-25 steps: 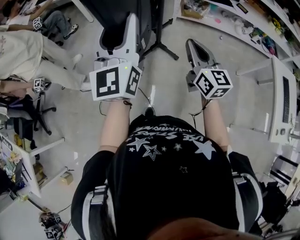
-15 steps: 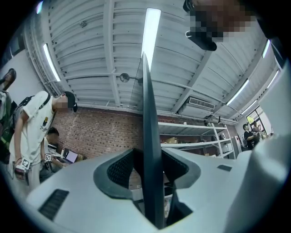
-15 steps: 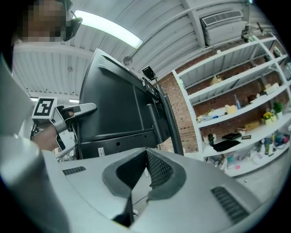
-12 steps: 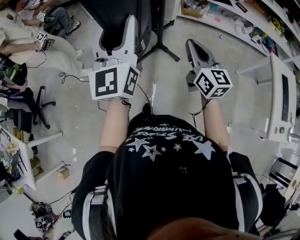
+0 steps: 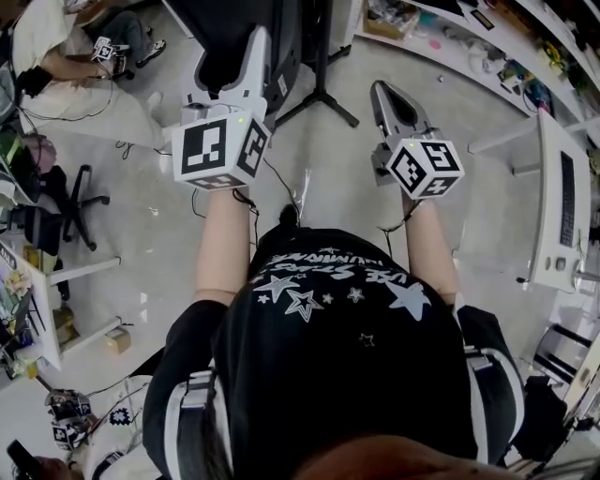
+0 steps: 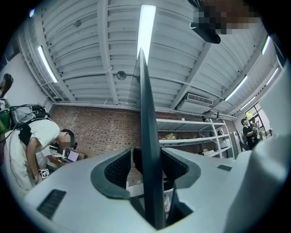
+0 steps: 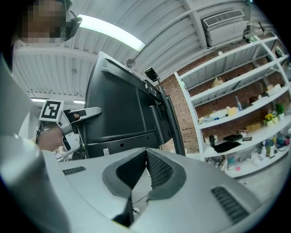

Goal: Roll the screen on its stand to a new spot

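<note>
Screen (image 6: 146, 113) edge-on and cropped, left gripper (image 6: 148, 161) fingers apparently clamped on its edge, right gripper (image 7: 146, 157) fingers closed, empty.

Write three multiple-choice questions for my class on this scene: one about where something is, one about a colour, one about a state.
1. Where is the right gripper relative to the screen?
A) clamped on its top edge
B) apart from it, off to one side
C) pressed flat against its front

2. What colour is the screen's back?
A) white
B) black
C) red

3. How do the left gripper's jaws stand?
A) closed on the screen's edge
B) wide apart, nothing between them
C) closed on each other, empty

Answers:
1 B: the head view shows bare floor between the two.
2 B: the right gripper view shows a black back panel.
3 A: the left gripper view shows the thin edge running up between the pads.
</note>
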`<state>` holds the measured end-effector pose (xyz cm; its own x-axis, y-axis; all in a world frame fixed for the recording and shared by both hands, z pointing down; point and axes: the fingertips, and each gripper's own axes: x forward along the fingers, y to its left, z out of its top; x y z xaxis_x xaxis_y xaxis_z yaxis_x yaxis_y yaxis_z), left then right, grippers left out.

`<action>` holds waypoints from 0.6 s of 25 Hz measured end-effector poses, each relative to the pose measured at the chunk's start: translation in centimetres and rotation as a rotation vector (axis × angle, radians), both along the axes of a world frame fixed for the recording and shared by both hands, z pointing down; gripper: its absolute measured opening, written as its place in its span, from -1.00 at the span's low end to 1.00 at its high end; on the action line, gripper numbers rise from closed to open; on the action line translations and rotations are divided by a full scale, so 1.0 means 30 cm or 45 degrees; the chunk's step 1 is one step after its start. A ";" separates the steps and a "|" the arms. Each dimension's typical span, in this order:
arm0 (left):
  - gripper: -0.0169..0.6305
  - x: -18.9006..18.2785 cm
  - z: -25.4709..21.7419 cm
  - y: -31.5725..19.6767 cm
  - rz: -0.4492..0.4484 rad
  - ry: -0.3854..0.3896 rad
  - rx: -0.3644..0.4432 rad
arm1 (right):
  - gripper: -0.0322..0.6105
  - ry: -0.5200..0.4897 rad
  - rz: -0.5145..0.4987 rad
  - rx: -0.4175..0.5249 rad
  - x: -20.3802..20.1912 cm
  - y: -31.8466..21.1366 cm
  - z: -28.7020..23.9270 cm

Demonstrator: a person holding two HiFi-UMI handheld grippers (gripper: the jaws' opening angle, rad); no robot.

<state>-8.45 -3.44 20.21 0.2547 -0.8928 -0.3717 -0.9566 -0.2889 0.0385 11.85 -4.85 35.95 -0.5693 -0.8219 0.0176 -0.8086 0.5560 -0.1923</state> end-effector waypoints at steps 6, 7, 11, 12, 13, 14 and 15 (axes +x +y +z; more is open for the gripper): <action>-0.30 0.015 0.023 0.070 -0.041 0.005 -0.034 | -0.88 -0.010 -0.035 0.015 0.049 0.028 -0.014; -0.30 0.015 0.030 0.088 -0.054 0.005 -0.041 | -0.88 -0.012 -0.042 0.015 0.058 0.034 -0.013; -0.30 0.000 0.065 0.176 -0.112 0.007 -0.071 | -0.88 -0.015 -0.070 0.016 0.073 0.072 -0.010; -0.30 -0.002 0.079 0.199 -0.125 0.005 -0.080 | -0.88 -0.015 -0.080 0.017 0.073 0.082 -0.009; -0.30 -0.002 0.095 0.220 -0.137 0.004 -0.092 | -0.88 -0.015 -0.091 0.017 0.072 0.092 -0.006; -0.30 0.000 0.115 0.240 -0.147 0.005 -0.108 | -0.88 -0.014 -0.102 0.016 0.072 0.102 -0.004; -0.30 0.003 0.137 0.257 -0.152 0.009 -0.128 | -0.88 -0.011 -0.113 0.015 0.073 0.112 0.000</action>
<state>-8.35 4.26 24.31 0.1424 -0.9493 -0.2801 -0.9834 -0.1678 0.0687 14.04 -1.49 35.94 -0.6403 -0.7681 0.0026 -0.7541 0.6280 -0.1923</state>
